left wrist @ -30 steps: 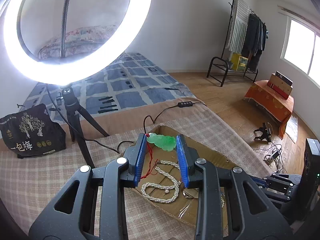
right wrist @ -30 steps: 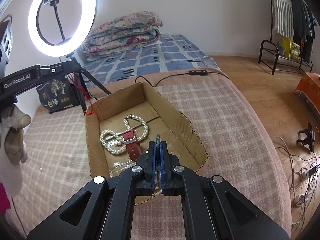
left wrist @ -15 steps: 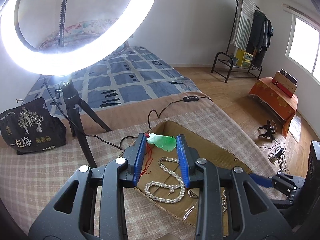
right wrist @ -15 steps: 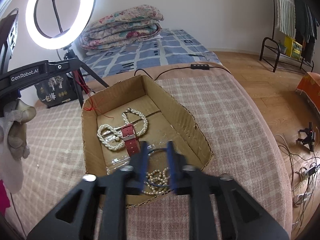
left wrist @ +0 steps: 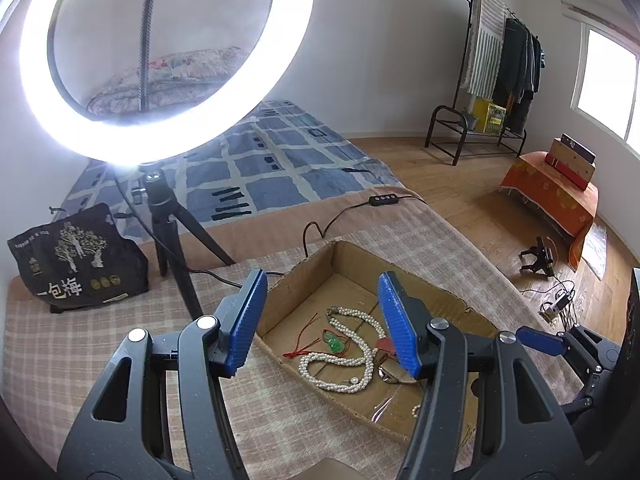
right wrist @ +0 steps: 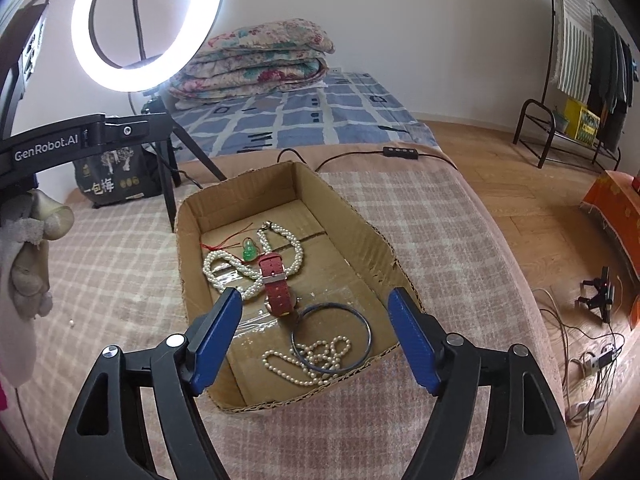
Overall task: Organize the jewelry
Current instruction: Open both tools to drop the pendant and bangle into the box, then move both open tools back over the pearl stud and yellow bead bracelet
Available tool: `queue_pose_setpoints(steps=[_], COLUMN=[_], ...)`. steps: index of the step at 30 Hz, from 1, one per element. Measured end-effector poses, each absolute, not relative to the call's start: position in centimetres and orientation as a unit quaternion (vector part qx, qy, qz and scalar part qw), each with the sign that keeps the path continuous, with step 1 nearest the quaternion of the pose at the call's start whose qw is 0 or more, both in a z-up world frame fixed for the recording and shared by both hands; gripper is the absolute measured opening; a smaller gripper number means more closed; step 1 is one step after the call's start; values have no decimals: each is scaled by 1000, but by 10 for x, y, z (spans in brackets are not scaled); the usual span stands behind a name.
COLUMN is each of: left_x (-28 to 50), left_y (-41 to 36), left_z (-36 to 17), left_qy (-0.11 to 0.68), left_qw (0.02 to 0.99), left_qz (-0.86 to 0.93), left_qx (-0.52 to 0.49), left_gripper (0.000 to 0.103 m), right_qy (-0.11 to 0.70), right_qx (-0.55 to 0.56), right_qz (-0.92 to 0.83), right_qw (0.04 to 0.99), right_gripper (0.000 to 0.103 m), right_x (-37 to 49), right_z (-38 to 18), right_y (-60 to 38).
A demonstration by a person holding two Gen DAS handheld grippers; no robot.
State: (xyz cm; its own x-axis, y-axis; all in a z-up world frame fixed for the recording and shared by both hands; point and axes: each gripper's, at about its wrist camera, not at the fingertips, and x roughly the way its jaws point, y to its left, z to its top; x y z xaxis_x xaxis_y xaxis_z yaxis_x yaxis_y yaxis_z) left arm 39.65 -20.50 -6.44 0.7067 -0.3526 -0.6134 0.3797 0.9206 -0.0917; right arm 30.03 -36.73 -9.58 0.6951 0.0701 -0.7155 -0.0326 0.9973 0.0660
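Hovering above the cardboard box (right wrist: 362,224), both tools hang empty with jaws spread wide: the left gripper (left wrist: 322,322) over the box's far half, the right gripper (right wrist: 314,338) over its near edge. All the jewelry lies inside: the green jade pendant (right wrist: 249,249) on its red cord near the far left wall, touching the pearl necklace (right wrist: 224,270); the red watch strap (right wrist: 275,286) across the middle; the thin bangle (right wrist: 331,338) overlapping a smaller pearl strand (right wrist: 308,362) by the near edge. The drop looks finished, so lifting straight up should keep the fingers off the walls. Open plaid bedding lies on both long sides; the ring light's tripod (right wrist: 166,160) crowds the far left corner
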Motion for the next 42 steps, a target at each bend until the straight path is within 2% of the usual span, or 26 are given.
queue_pose_setpoints(steps=[12,26,33,42], left_x=[353,293,272,257], left_y=[-150,-44,-2,21], left_z=[-31,-25,-49,-108], left_qy=[312,312,334,371], left_qw=[934,944,938,924], left_qz=[-176,-111,-91,-81], left_qx=[16,1,-24,-52], left_gripper=[59,60,60,59], right_qy=[375,367,381,415], right_qx=[2,-61,-61,-93], right_qz=[43,124,165,216], right_qw=[926,920,908,879], right_gripper=[76,77,77,81], right_x=[274,229,205,164], right_z=[-70,-64,-72,-106], right_y=[-345,-291,-268,-225])
